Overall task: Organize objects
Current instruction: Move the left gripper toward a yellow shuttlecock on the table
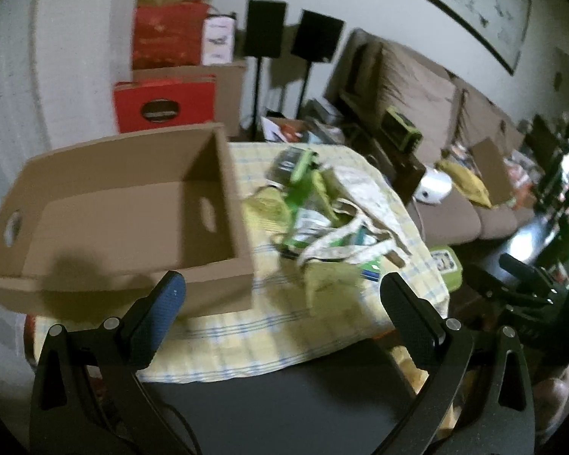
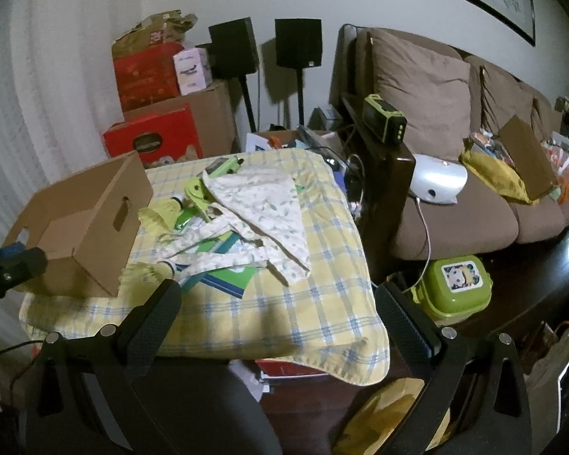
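Observation:
An open, empty cardboard box (image 1: 125,212) (image 2: 91,220) stands on the left of a table covered by a yellow checked cloth (image 1: 269,326) (image 2: 315,303). To its right lies a jumble: a white patterned cloth bag (image 1: 360,204) (image 2: 265,208), green plastic items (image 1: 303,174) (image 2: 197,193), green booklets (image 2: 231,276) and yellow-green shuttlecocks (image 2: 159,214). My left gripper (image 1: 282,288) hangs open just before the table's near edge, between box and pile. My right gripper (image 2: 278,295) is open above the cloth's near edge, holding nothing. The left gripper's tip (image 2: 11,261) shows at the far left of the right wrist view.
A brown sofa (image 2: 455,197) stands right of the table, carrying a white device (image 2: 436,182), a yellow bag and clutter. A green lidded container (image 2: 455,288) sits on the floor. Red and brown boxes (image 2: 151,113) and two black speakers on stands (image 2: 299,45) line the back wall.

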Motion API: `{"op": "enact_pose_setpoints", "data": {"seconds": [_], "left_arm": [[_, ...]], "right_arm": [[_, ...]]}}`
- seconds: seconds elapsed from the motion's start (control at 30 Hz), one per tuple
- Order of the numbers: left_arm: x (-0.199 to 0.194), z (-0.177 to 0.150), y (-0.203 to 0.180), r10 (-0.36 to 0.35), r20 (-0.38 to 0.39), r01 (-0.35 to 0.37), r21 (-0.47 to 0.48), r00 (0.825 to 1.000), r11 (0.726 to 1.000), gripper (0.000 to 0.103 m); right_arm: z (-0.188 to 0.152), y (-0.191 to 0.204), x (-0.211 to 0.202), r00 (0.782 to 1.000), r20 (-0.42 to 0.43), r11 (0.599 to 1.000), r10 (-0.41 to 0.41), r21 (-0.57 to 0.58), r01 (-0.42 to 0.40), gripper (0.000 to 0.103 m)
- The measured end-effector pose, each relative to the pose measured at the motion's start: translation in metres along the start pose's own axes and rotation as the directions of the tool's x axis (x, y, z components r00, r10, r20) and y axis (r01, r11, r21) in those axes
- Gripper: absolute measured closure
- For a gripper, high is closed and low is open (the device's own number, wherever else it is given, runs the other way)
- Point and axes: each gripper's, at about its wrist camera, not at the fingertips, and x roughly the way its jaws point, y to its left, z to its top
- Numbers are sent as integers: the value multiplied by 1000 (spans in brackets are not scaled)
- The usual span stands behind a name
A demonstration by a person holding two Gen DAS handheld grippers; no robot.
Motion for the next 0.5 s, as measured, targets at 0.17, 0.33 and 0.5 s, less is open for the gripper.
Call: {"op": "enact_pose_setpoints", "data": {"seconds": [0.17,0.33,0.5], "left_arm": [[25,20,-26,-59,-68,62,52,996,997,1],[60,46,-47,-60,-177,77,94,982,993,14],[92,57,-65,22,-256,27,184,966,982,32]], "right_arm": [[-1,-6,2,1000,-8,1000,4,9,-4,0],[-3,-10,5,1000,-19,1000,5,16,-4,0],[-4,-18,8,1000,-27,999,7,36,-6,0]]}}
